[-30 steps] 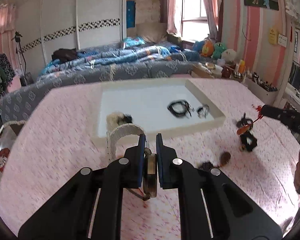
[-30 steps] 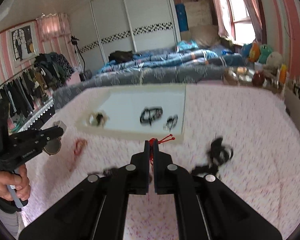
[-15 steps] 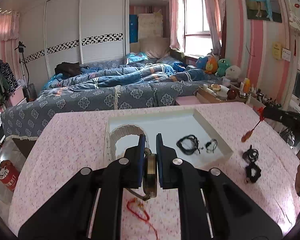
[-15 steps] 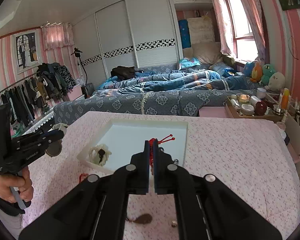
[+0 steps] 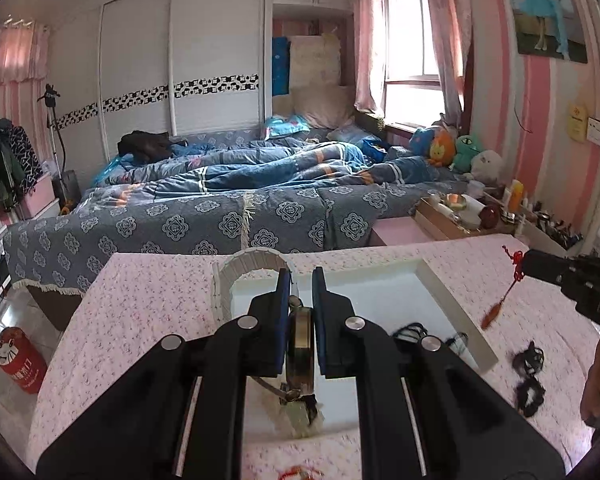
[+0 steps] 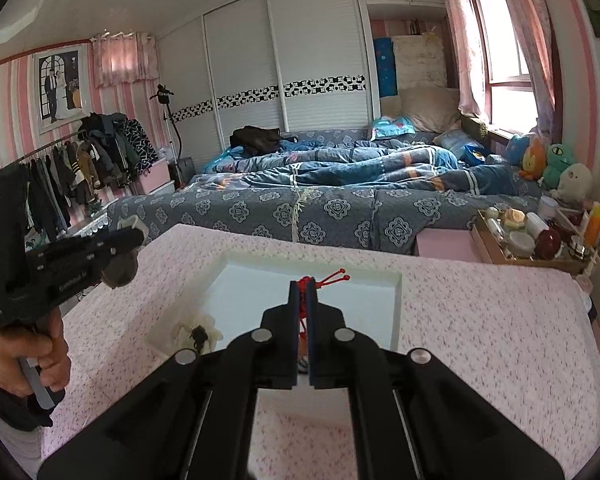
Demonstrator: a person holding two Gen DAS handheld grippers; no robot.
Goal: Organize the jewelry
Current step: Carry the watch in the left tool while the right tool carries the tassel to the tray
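Observation:
My left gripper (image 5: 300, 280) is shut on a wristwatch (image 5: 300, 344) with a pale link band (image 5: 252, 262), held above the white tray (image 5: 452, 300). It also shows at the left of the right wrist view (image 6: 120, 256). My right gripper (image 6: 305, 286) is shut on a red knotted cord ornament (image 6: 328, 278), held over the tray (image 6: 396, 312). In the left wrist view the ornament (image 5: 512, 280) hangs from the right gripper's tip (image 5: 528, 266). Black bracelets (image 5: 412, 330) and a white flower piece (image 6: 198, 334) lie in the tray.
Black hair ties (image 5: 530, 376) and a red cord (image 5: 300, 471) lie on the pink floral tablecloth (image 5: 140, 320) outside the tray. A bed (image 5: 260, 200) stands beyond the table. A box of bottles (image 6: 528, 240) sits at the right.
Both grippers have risen and moved forward over the tray, each keeping its hold. The tray now lies closer under both grippers.

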